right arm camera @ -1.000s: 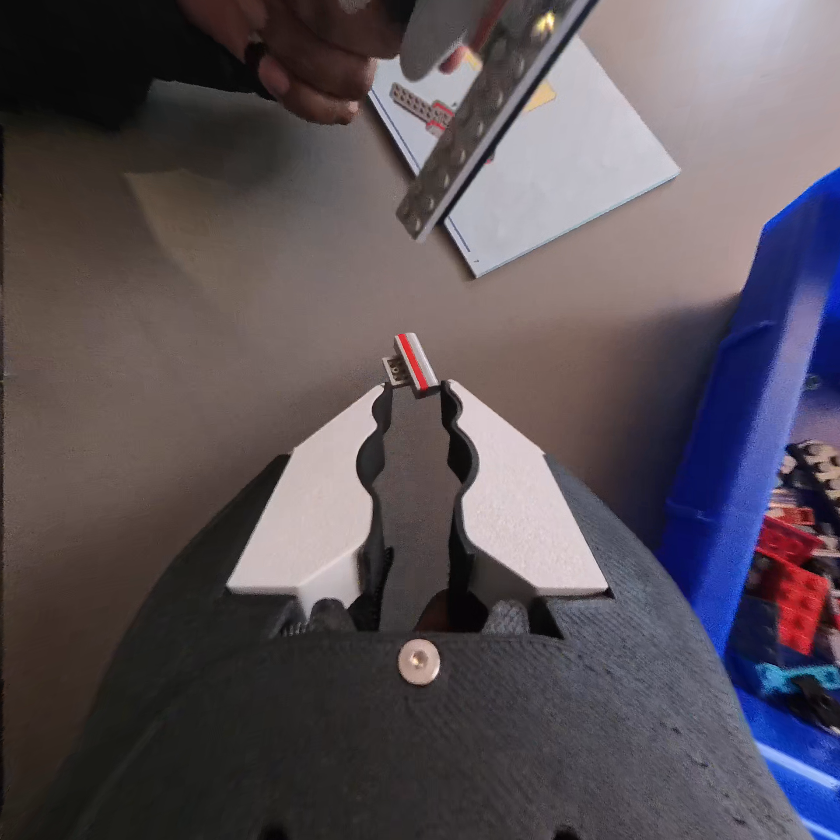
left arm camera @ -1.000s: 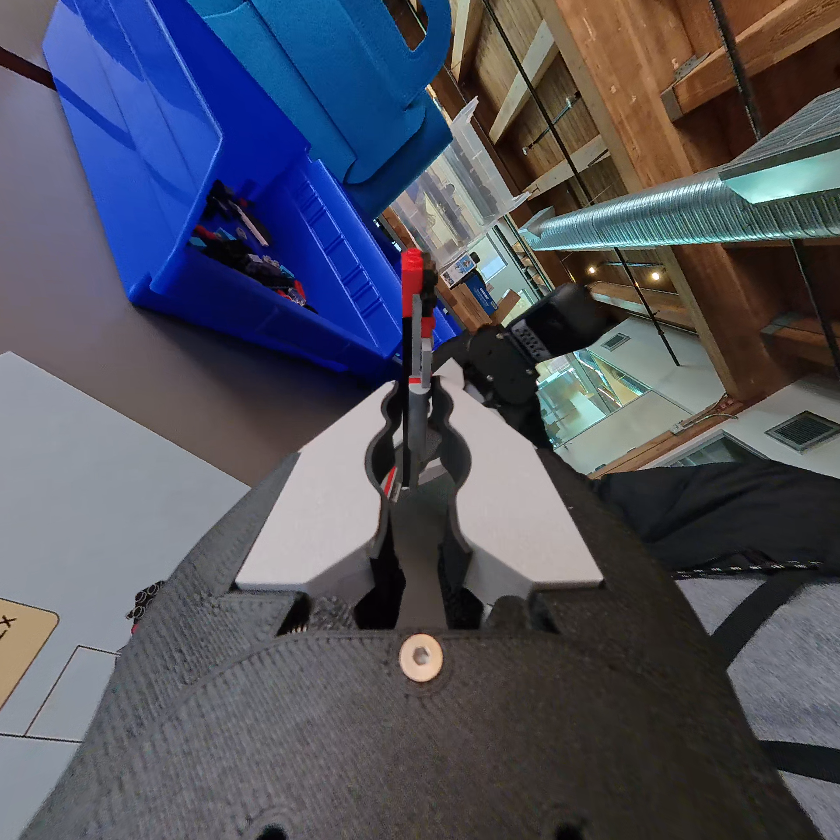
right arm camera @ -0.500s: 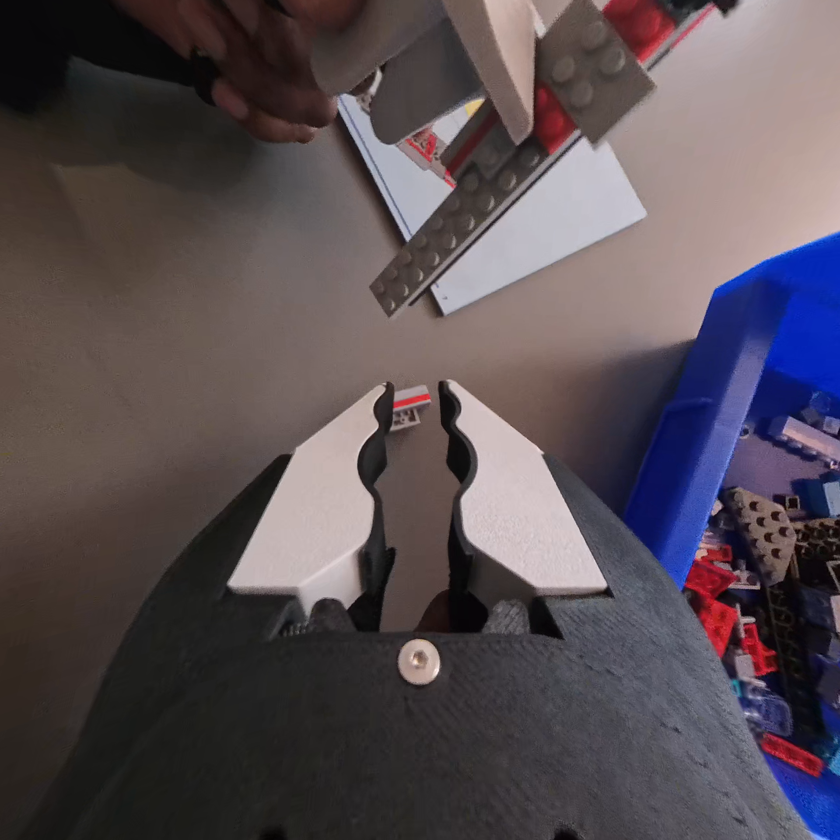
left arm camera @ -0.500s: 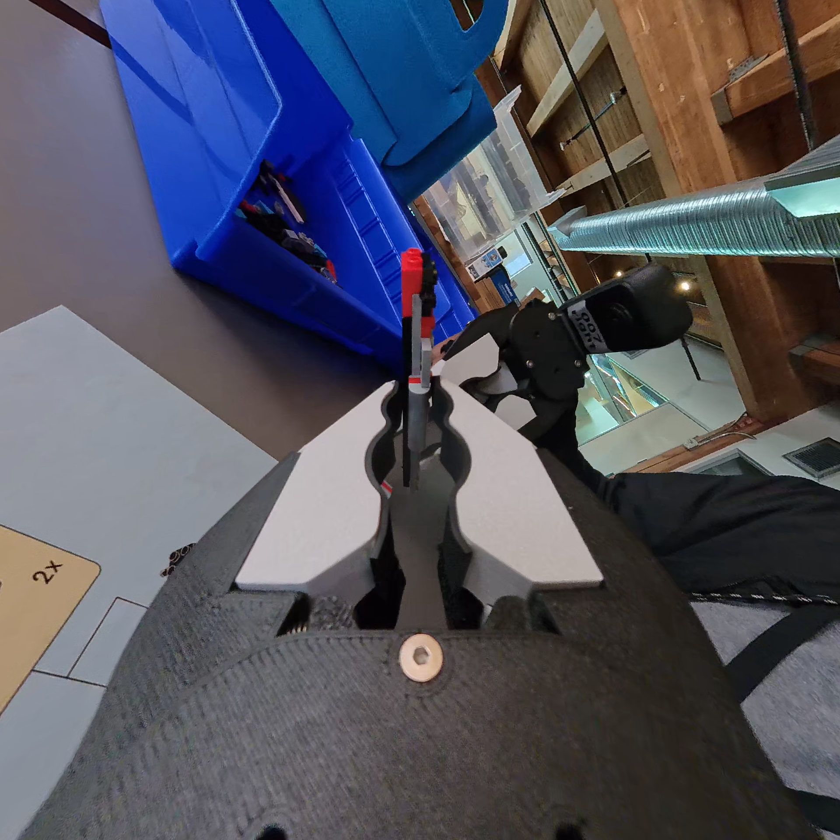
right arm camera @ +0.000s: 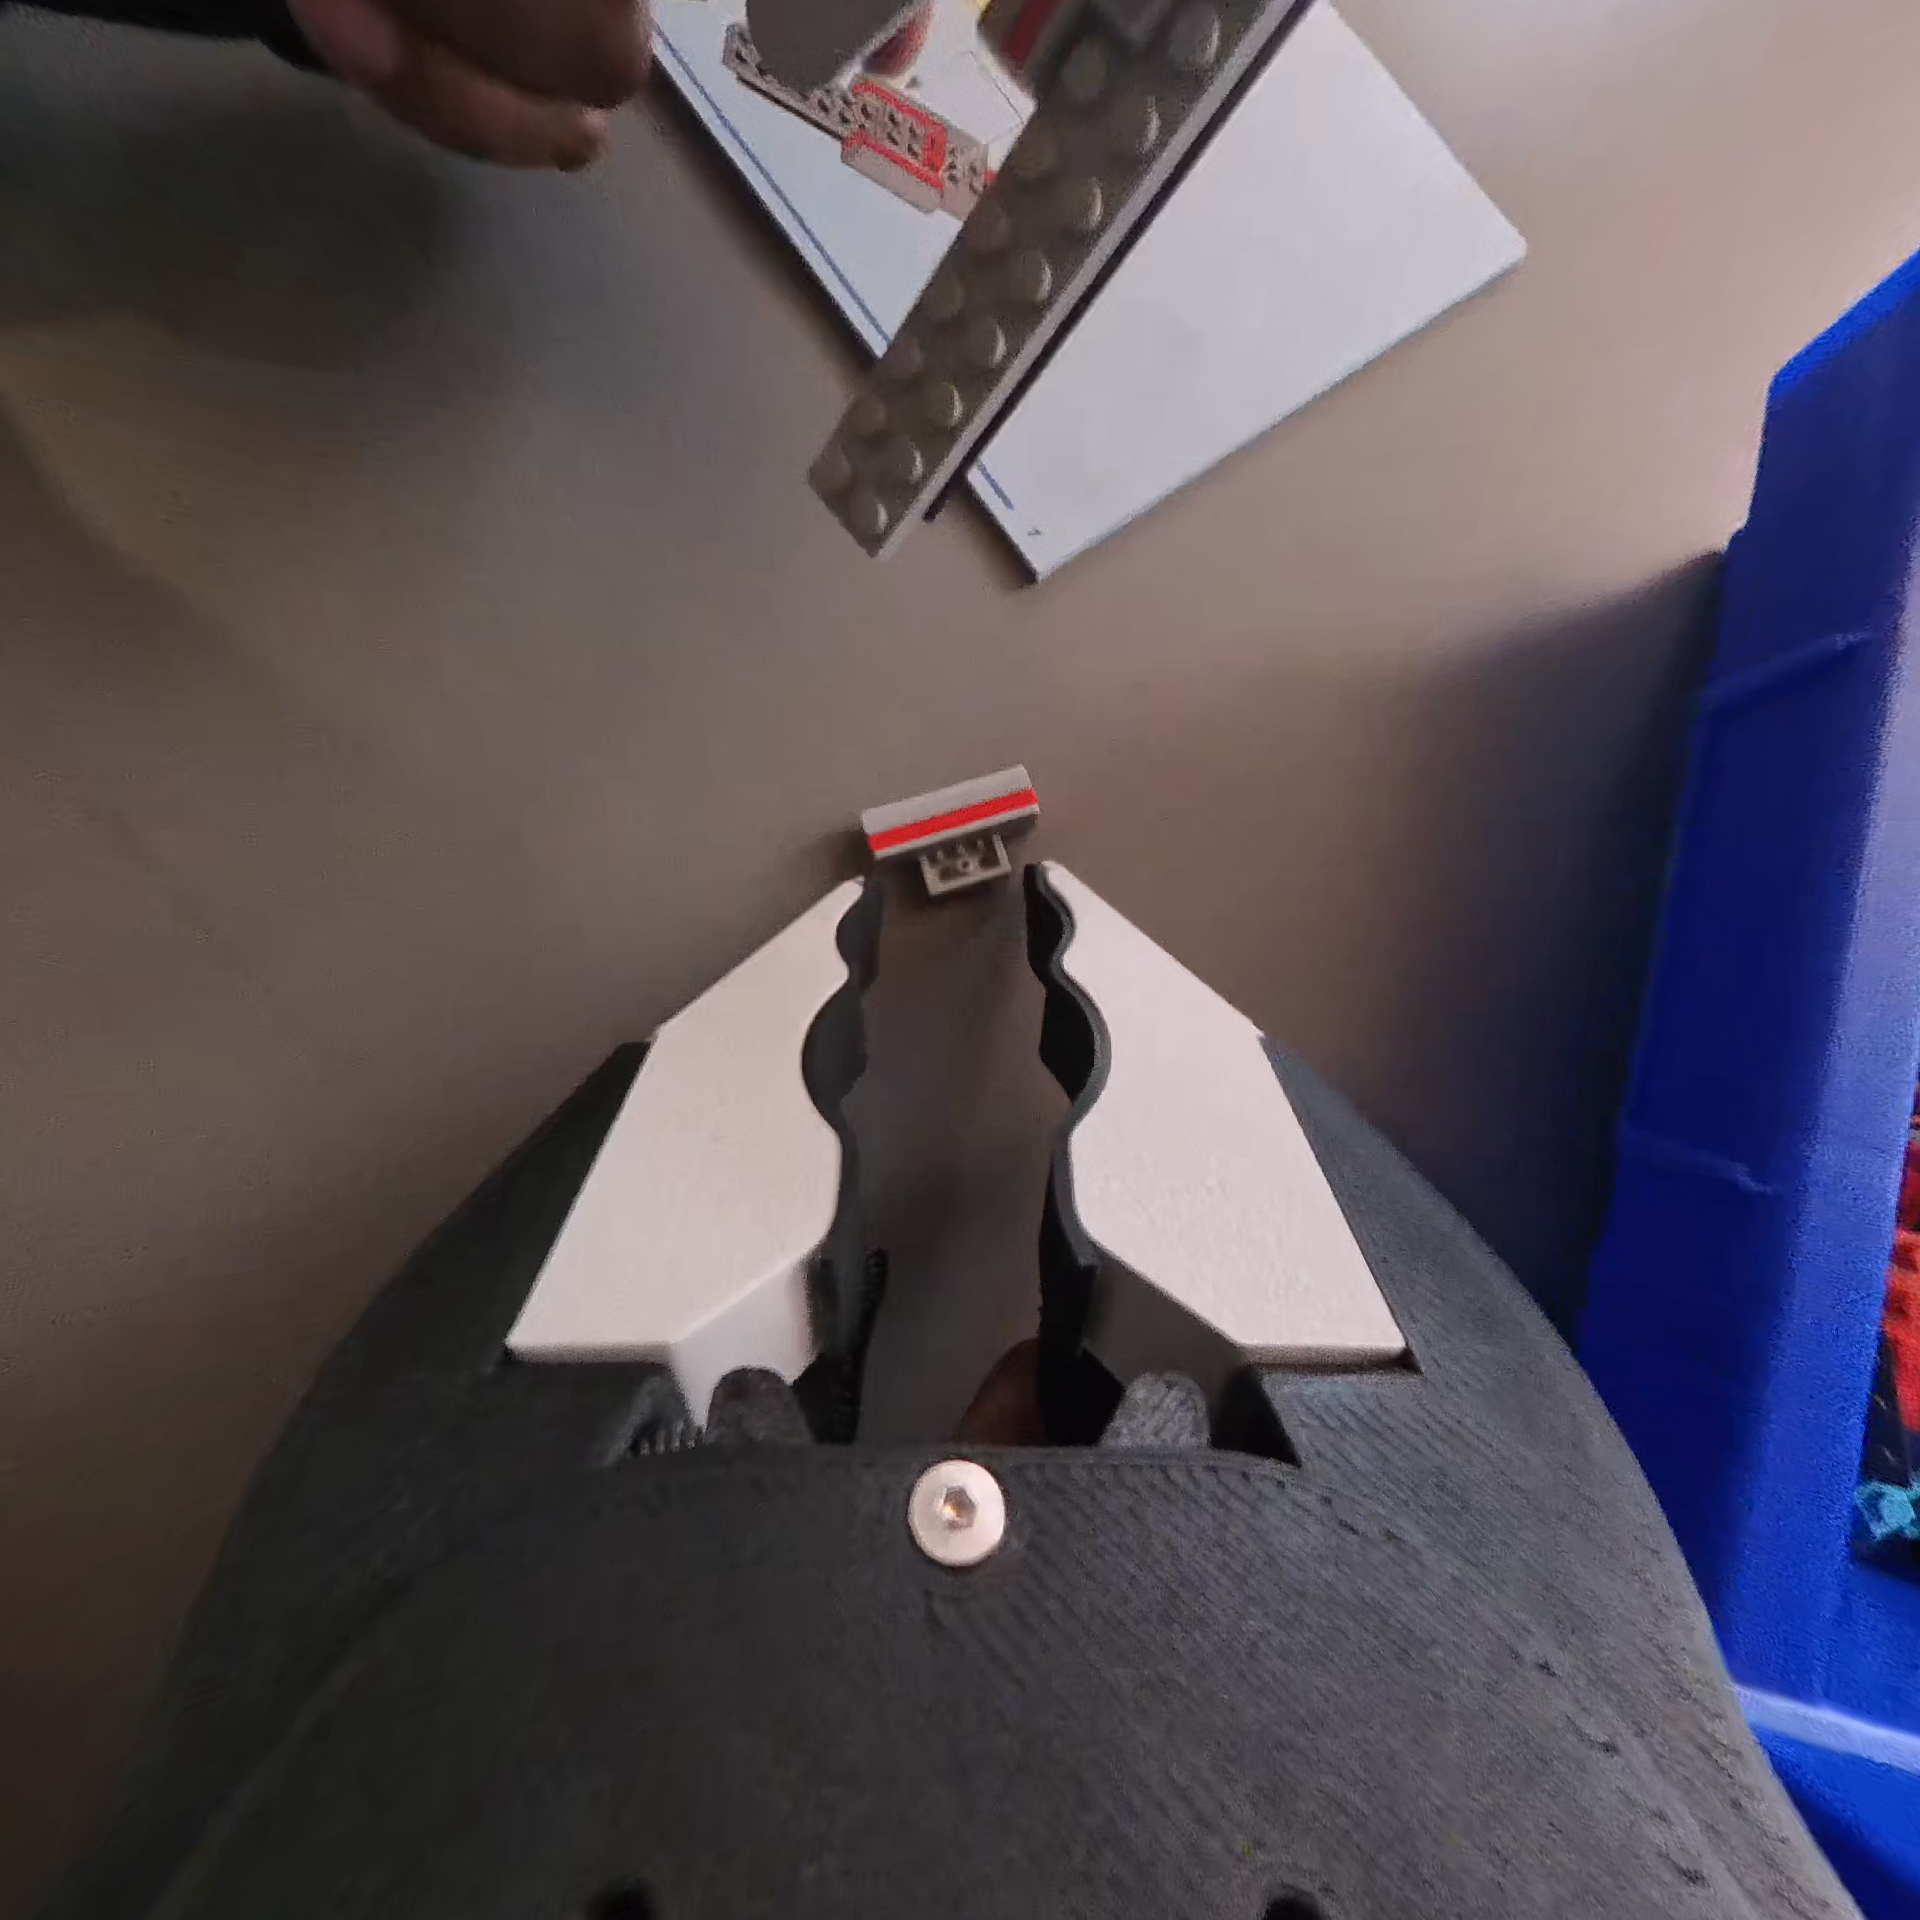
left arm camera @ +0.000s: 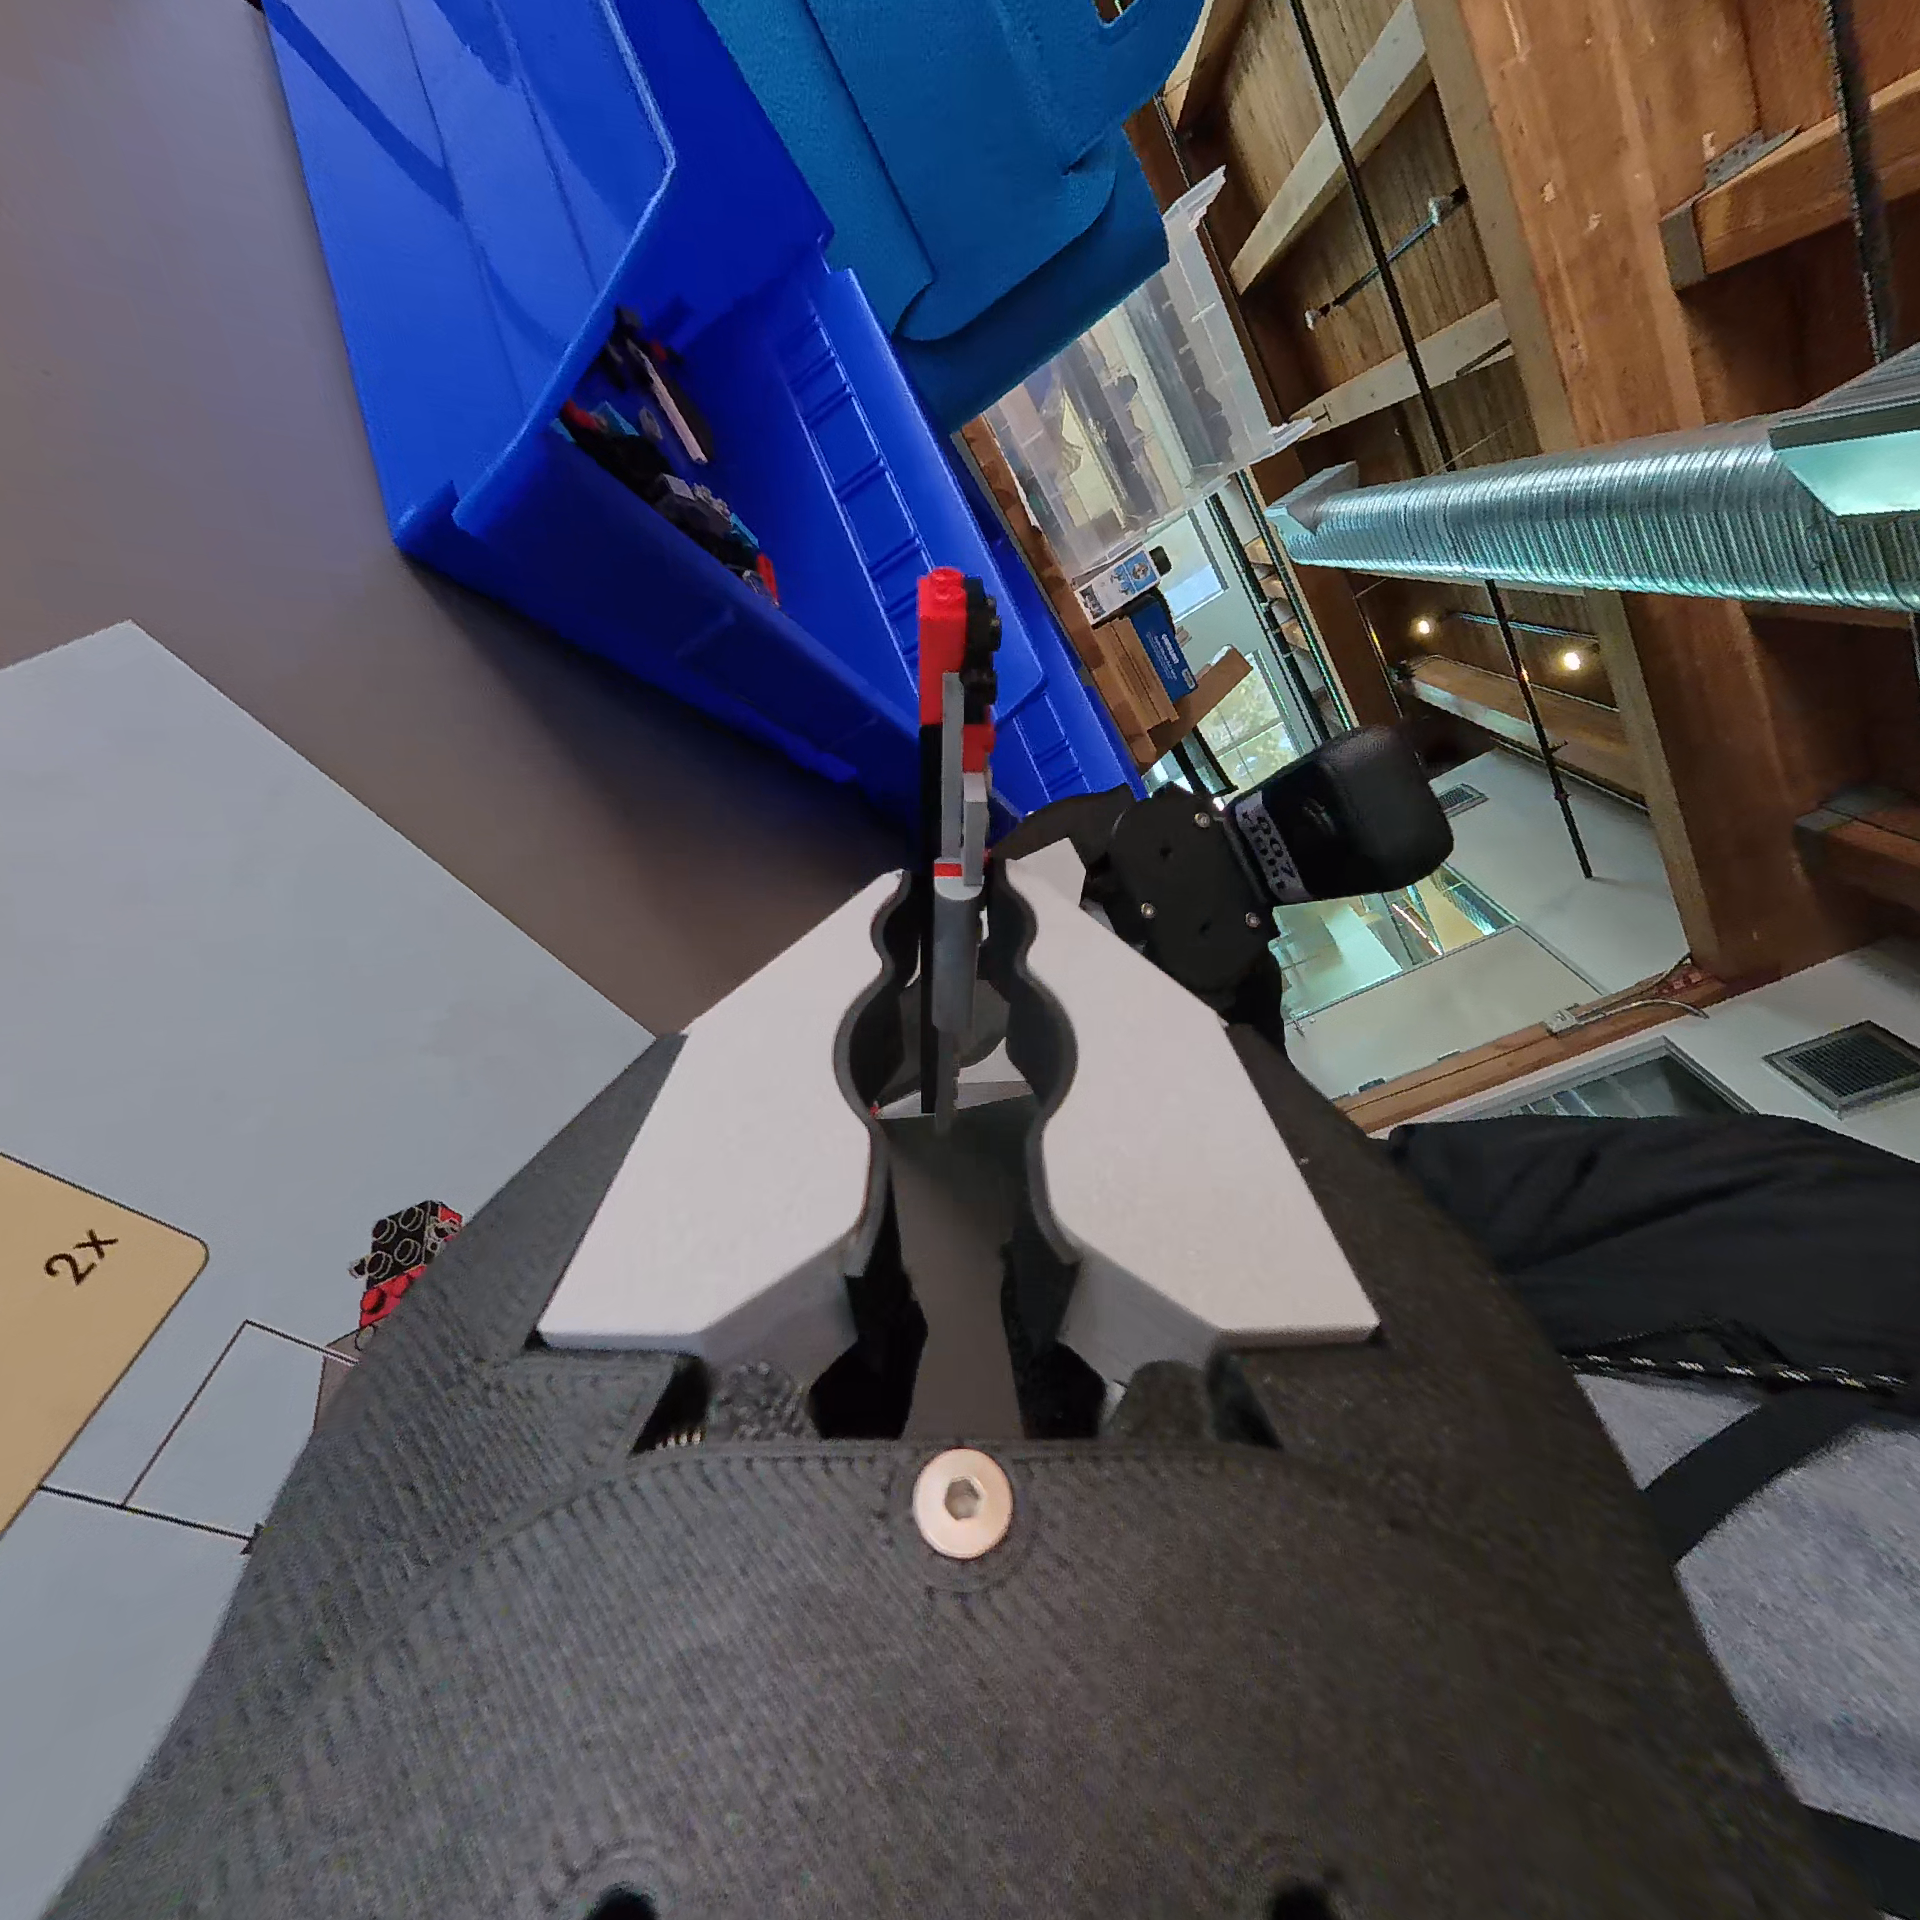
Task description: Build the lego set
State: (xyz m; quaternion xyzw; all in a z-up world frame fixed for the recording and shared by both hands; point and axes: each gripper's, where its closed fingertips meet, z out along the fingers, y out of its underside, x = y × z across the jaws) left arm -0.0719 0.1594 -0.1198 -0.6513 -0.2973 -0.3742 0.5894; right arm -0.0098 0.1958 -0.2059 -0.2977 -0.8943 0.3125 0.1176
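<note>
My left gripper (left arm camera: 951, 899) is shut on the lego assembly (left arm camera: 956, 748), a long grey studded plate with red and black parts, seen edge-on and held in the air. The right wrist view shows the same plate (right arm camera: 987, 291) hanging at the top, above the table. My right gripper (right arm camera: 945, 883) is open. A small grey piece with a red stripe (right arm camera: 951, 816) lies on the brown table just past its fingertips, crosswise, its short grey stub pointing into the gap and touching neither finger.
The instruction booklet (right arm camera: 1247, 312) lies on the table beyond the small piece, also in the left view (left arm camera: 260, 935), with a small black-and-red piece (left arm camera: 405, 1257) on it. A blue bin of loose bricks (right arm camera: 1818, 935) stands to the right. A hand (right arm camera: 468, 83) is at the top left. Some 12 cm of space lies between my two pairs of fingers.
The small striped piece has turned and now lies crosswise just ahead of the right fingertips instead of between them. The left gripper has shifted with the assembly, and the plate now hangs more steeply.
</note>
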